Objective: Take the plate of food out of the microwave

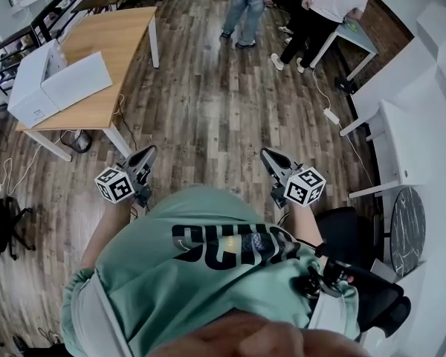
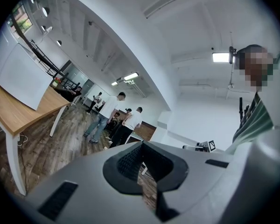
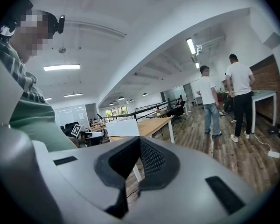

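Note:
No microwave and no plate of food show in any view. In the head view my left gripper and right gripper are held side by side in front of the person's green shirt, over the wood floor, pointing away from the body. Both are empty, each with its jaws meeting at the tips. The left gripper view has the left gripper shut, facing the open office. In the right gripper view the right gripper is shut too, aimed toward a wooden table.
A wooden table with a white box stands at the far left. White counters and a dark round marbled top line the right. A black chair is close on the right. Two people stand far ahead.

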The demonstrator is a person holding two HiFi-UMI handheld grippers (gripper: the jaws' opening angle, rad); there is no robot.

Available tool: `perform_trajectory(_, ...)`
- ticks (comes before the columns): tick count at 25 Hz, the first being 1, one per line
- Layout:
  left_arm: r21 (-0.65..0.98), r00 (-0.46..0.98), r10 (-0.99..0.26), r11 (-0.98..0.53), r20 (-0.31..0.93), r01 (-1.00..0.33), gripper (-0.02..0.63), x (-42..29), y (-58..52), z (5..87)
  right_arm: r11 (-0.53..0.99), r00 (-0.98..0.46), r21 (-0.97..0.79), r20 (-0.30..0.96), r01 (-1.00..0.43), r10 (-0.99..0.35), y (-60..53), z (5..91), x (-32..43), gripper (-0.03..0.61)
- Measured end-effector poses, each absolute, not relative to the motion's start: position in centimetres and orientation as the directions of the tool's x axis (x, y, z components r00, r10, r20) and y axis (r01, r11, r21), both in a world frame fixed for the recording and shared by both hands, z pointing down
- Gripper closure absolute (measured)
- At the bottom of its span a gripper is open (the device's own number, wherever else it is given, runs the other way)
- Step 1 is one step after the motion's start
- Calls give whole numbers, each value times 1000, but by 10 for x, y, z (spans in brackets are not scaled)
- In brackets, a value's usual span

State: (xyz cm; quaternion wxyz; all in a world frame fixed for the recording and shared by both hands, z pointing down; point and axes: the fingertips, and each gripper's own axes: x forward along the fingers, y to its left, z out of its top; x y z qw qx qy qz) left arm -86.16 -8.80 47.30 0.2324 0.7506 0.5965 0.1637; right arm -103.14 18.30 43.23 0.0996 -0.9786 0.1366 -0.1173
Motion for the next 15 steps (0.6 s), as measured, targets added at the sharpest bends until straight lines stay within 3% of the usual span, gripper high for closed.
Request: perform_trajectory(15,543,158,987,-140,13,828,615,-930,9,479,-935,953,-284,152,-213,-263,262,441,-1092,572)
